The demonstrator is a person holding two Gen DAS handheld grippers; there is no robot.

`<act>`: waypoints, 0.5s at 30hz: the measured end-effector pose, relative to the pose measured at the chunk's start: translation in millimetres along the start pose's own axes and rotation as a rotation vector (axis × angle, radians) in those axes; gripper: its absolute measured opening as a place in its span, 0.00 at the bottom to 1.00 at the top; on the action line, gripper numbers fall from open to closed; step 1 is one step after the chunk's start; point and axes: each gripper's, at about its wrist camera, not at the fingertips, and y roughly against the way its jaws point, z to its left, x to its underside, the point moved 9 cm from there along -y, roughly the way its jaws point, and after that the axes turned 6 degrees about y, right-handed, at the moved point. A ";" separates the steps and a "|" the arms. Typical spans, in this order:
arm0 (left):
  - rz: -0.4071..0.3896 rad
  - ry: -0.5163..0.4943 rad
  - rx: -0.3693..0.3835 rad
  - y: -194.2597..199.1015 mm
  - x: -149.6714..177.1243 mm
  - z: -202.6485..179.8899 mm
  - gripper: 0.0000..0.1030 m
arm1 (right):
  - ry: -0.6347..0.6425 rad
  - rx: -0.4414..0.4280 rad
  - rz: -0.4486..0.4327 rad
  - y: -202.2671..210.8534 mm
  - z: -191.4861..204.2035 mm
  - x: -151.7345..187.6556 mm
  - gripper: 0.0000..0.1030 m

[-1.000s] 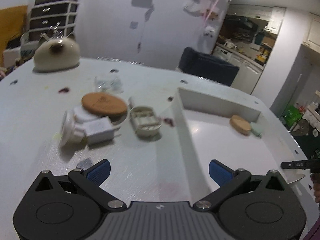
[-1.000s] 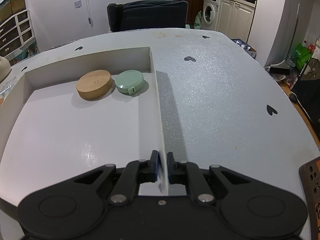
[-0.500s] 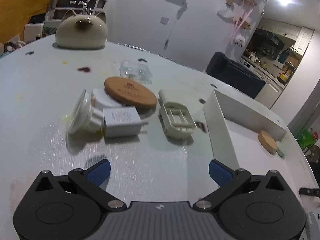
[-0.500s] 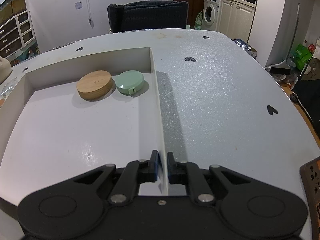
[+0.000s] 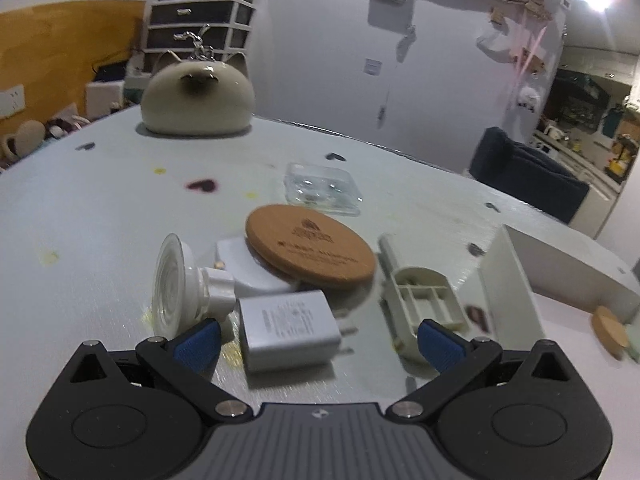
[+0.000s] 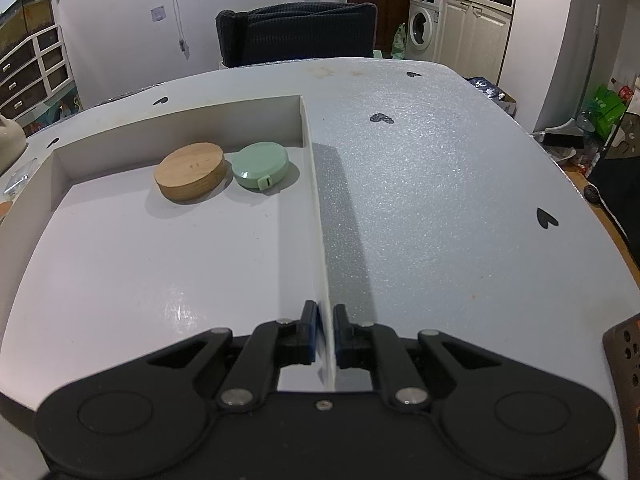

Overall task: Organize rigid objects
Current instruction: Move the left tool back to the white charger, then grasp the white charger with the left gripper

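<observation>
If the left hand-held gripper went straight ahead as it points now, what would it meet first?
Probably the white charger, lying on the table just ahead between the open left hand-held gripper's fingers. The cork coaster lies behind it. Depth is uncertain through the fisheye.

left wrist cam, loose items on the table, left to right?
Suction cup → white charger → cork coaster → beige plastic holder → box wall → wooden disc inside the box.

The right gripper (image 6: 325,332) pinches the right wall of the shallow white tray (image 6: 316,216). At the tray's upper middle, a round wooden block (image 6: 190,176) touches a mint-green round tape measure (image 6: 260,170).
</observation>
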 end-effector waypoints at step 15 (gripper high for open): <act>-0.015 -0.087 -0.043 -5.4 -8.3 8.8 0.69 | 0.005 -0.002 0.000 -0.3 0.3 -0.4 0.08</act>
